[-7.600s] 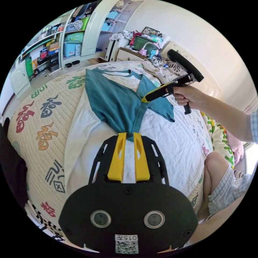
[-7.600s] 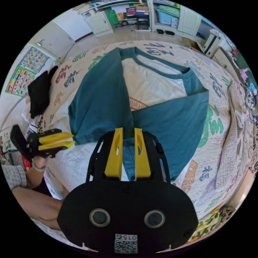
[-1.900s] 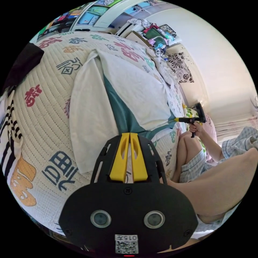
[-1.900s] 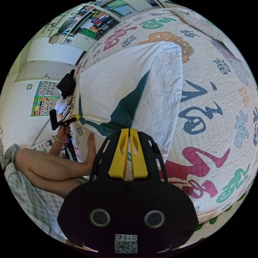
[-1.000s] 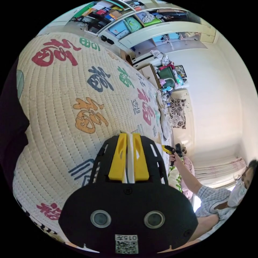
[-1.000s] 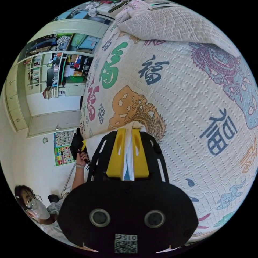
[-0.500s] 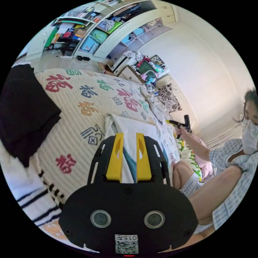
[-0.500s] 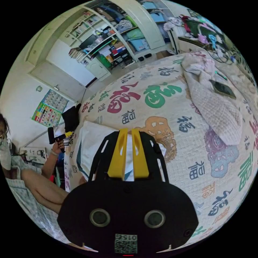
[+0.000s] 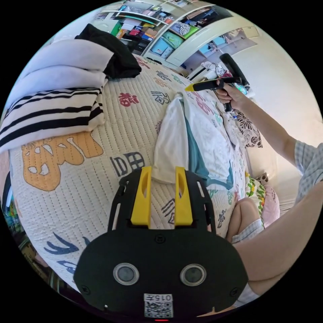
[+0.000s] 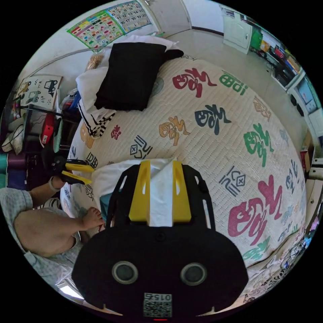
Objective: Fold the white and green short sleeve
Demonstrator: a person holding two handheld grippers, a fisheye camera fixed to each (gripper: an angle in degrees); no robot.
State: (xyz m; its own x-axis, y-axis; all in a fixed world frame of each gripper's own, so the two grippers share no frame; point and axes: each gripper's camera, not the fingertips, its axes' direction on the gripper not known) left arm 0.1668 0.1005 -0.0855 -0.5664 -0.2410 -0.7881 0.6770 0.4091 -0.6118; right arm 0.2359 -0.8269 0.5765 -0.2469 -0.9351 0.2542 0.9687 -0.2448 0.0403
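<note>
Black folded clothes (image 10: 129, 74) top the stack, right gripper view.

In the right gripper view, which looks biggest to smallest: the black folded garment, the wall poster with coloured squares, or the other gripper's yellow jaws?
1. Black folded garment, clearly largest.
2. Wall poster.
3. Left gripper, smallest.

These are apparent sizes; the fisheye shrinks things near the picture's edge.

The bedspread (image 9: 111, 111) is quilted cloth, stitched in ridges so it looks bumpy and matt. The folded shirt (image 9: 175, 141) is soft, smooth cloth. Gripper jaws look like smooth yellow plastic on a matt black plastic body (image 9: 160, 265).
</note>
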